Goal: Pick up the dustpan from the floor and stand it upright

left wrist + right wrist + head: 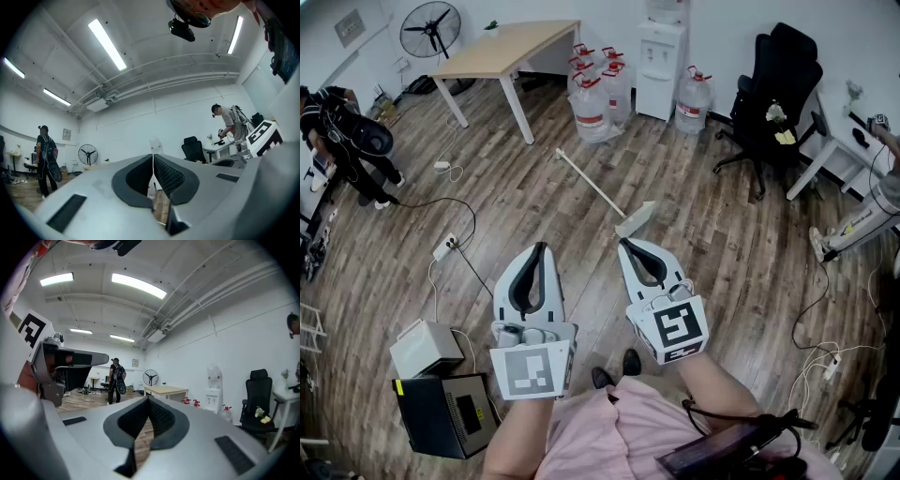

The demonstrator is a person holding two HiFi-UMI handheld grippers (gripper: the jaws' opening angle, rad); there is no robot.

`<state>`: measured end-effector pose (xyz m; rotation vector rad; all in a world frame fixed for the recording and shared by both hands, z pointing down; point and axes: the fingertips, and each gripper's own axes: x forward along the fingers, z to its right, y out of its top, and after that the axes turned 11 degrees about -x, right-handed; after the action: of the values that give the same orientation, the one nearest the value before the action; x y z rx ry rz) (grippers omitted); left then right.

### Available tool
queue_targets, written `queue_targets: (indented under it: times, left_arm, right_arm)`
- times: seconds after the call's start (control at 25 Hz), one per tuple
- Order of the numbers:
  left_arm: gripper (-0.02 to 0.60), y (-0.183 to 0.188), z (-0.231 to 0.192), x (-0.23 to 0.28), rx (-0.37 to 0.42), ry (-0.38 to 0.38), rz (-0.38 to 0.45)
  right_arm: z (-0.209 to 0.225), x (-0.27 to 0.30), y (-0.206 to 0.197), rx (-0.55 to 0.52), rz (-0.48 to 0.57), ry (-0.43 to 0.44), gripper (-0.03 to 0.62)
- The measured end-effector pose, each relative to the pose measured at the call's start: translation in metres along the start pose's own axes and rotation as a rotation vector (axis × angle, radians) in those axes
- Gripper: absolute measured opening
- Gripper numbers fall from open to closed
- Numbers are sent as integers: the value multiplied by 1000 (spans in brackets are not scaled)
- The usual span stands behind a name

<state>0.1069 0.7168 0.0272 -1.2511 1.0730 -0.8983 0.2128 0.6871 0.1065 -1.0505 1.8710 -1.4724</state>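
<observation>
dustpan (635, 220) flat on the wood floor (712, 244), both your tongs closed and empty

the pan end lies nearest you, and its long pale handle (589, 184) runs away toward the water jugs (598, 94) and the wooden table (508, 49). your left gripper (541, 247) has its jaws pressed together at the tip with nothing between them. your right gripper (623, 242) is the same, pads meeting and holding nothing. in the head view the right gripper's tip shows just under the pan end, and the left one sits off to the pan's left. both gripper views look out level across the room, and neither one shows the dustpan. a black office chair (773, 89) stands well off to the right, and a black box (445, 412) sits on the floor by your left side.
</observation>
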Motion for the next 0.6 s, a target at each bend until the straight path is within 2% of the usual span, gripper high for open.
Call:
queue_targets:
  times: [0.16,0.4,0.44,0.52,0.6]
  left_arm:
    - [15,-9,17,15,-17,12,-20]
    - [15,-18,17,34,-52,40,-46]
    - [15,-20,14,36,-39,42,-46]
    - [15,-26,5,41,-23,50,-44]
    - [15,-31,-6,49,-34,62,-48]
  right_arm:
    - [22,-3,-10,-14,-14,8,0]
    - [38,14,-16,-1,6,33,2]
    - [39,18,-18,10,9,38,21]
    - [41,29,-22,25,5,53,173]
    - [43,41,-26,23,0,54,187]
